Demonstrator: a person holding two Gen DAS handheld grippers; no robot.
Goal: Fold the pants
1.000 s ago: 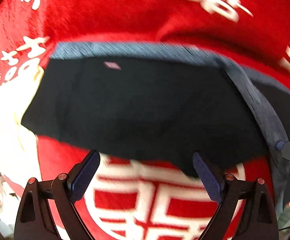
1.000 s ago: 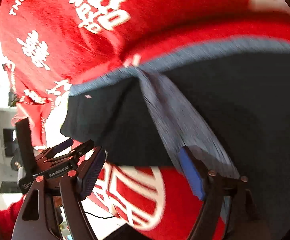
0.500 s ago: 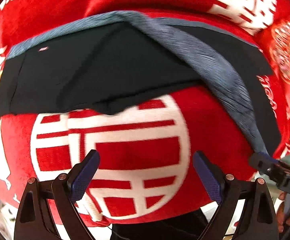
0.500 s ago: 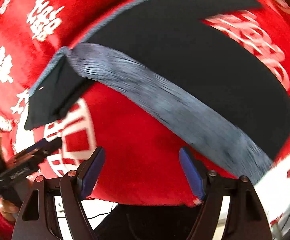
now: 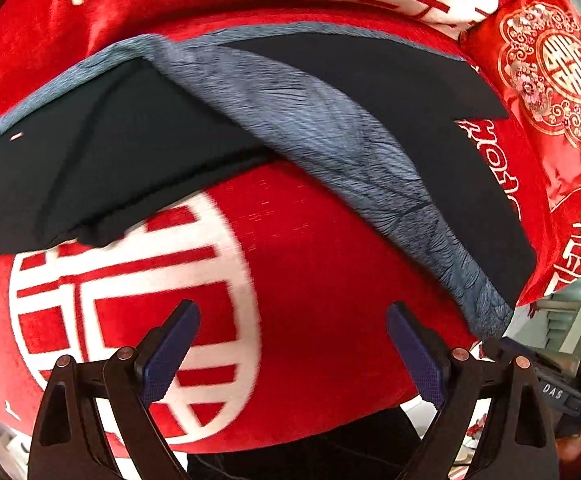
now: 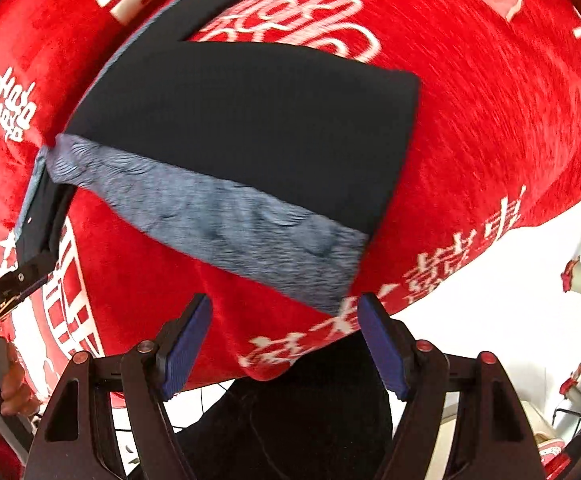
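Pants [image 5: 390,92]: dark, with a grey waistband [image 5: 330,148], lying on the red blanket [image 5: 322,272], partly folded over.
Left gripper [image 5: 292,354]: jaws spread wide, holding nothing, above the white emblem [image 5: 130,292].
Right gripper [image 6: 286,344]: jaws released, empty, just beside the waistband end.
Red cushion [image 5: 554,76]: beside the pants.

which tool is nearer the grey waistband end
The right tool: the grey waistband ends just above its right pad. The left tool sits over bare red blanket.
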